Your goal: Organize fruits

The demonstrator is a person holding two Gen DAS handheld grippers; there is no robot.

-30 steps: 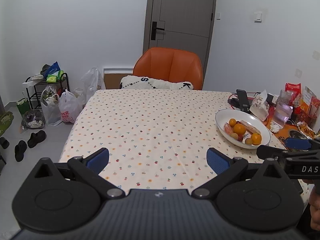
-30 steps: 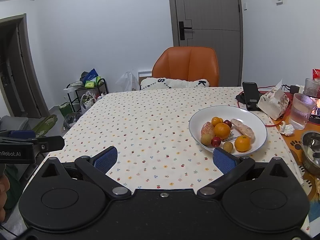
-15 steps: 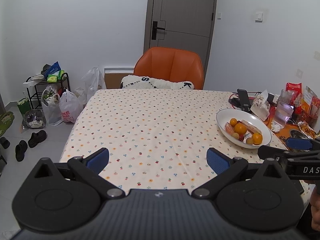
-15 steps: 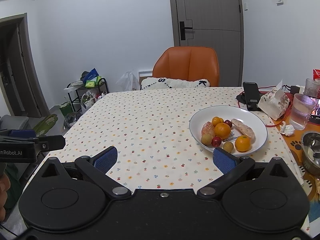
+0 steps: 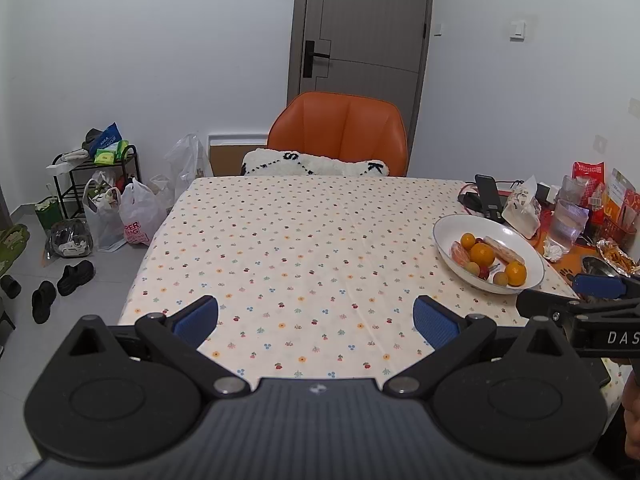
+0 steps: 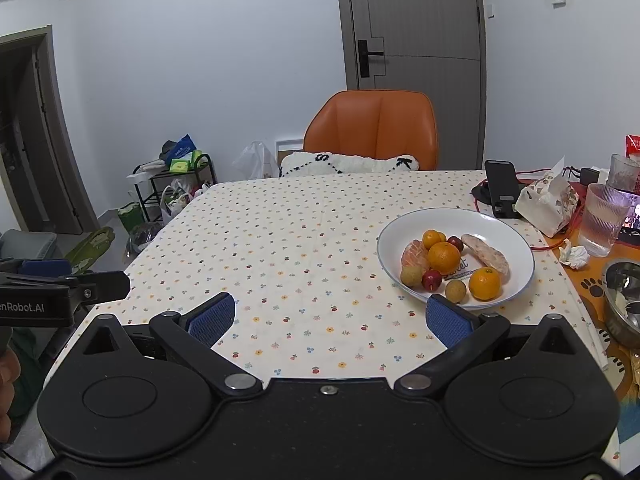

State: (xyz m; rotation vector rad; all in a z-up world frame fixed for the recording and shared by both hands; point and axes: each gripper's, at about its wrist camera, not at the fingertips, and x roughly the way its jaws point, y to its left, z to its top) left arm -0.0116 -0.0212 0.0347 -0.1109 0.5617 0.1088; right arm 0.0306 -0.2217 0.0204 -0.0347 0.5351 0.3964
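- The left gripper [image 5: 316, 318] is held above the near edge of a table [image 5: 280, 240], its two blue-padded fingers spread wide with nothing between them.
- The right gripper [image 6: 329, 316] is held beside it, to its right, fingers also spread wide and empty.
- The table is covered by a cream cloth with small flower dots; the stretch ahead of the left gripper is bare cloth.
- A white bowl [image 6: 516, 240] of fruit sits on the table, ahead and to the right of the right gripper, just beyond its right finger; from the left gripper it lies farther off, ahead and to the right.
- In the bowl: a large orange [image 6: 443, 258] in the middle, a second orange [image 6: 485, 284] nearer the gripper, a smaller orange [image 6: 431, 239] behind, a peeled citrus [image 6: 414, 255] to the left, two small red fruits, two small tan round fruits, and a long pinkish piece at the right.
- Right of the bowl stand a ribbed glass [image 6: 604, 220], a tissue pack [image 6: 548, 202] and a black phone [image 6: 502, 192].
- An orange chair [image 6: 374, 130] stands at the table's far side.
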